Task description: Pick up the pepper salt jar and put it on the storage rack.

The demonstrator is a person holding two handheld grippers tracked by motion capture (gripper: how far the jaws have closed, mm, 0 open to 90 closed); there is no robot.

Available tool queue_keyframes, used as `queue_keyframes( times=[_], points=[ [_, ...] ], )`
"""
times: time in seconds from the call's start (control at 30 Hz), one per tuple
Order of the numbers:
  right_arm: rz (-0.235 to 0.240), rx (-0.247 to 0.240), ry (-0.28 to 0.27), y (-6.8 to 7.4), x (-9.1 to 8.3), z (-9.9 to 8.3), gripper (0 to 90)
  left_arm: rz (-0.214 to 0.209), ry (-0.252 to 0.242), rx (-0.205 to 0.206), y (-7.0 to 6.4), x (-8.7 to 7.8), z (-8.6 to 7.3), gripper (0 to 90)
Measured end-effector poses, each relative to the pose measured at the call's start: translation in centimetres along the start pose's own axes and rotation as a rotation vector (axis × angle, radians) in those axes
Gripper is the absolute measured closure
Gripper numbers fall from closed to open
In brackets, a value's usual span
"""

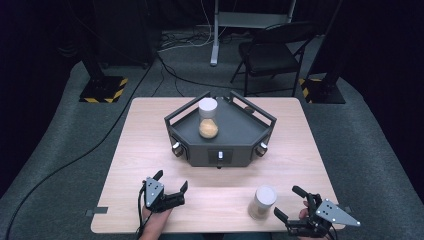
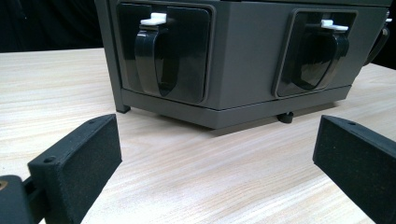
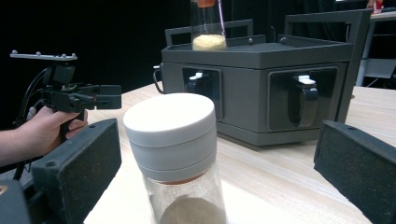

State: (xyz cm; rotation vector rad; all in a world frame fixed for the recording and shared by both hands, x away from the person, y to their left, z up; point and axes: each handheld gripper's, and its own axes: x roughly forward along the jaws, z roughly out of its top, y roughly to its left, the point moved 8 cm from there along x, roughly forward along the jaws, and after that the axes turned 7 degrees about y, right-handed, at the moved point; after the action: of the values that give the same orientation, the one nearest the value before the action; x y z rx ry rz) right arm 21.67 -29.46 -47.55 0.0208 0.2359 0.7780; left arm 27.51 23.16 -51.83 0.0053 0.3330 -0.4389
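Note:
A dark grey box-shaped stand (image 1: 235,135) with a railed top sits mid-table. On it stands a clear jar (image 1: 208,119) with a white lid and yellowish powder. A second white-lidded jar (image 1: 262,201) holding brownish powder stands near the front right edge. My right gripper (image 1: 286,202) is open just right of it; in the right gripper view the jar (image 3: 170,126) stands between the spread jaws, nearer the left one, apart from both. My left gripper (image 1: 172,180) is open over bare wood at the front left, facing the stand's front wall (image 2: 243,60) and its black latches (image 2: 156,60).
The wooden table (image 1: 140,150) has free room left and right of the stand. Behind it on the carpet are a folding chair (image 1: 272,50), a desk leg (image 1: 216,35), striped stand bases (image 1: 104,90) and cables. In the right gripper view a hand (image 3: 42,130) holds the left gripper (image 3: 88,100).

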Motion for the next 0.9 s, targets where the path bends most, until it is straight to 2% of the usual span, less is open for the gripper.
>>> queue_keyframes(
  times=[0.9],
  points=[
    [0.077, -0.019, 0.033, 0.4, 2.4, 0.4, 0.2, -0.002, 0.001, 0.003, 0.0, 0.0, 0.0, 0.6]
  ],
)
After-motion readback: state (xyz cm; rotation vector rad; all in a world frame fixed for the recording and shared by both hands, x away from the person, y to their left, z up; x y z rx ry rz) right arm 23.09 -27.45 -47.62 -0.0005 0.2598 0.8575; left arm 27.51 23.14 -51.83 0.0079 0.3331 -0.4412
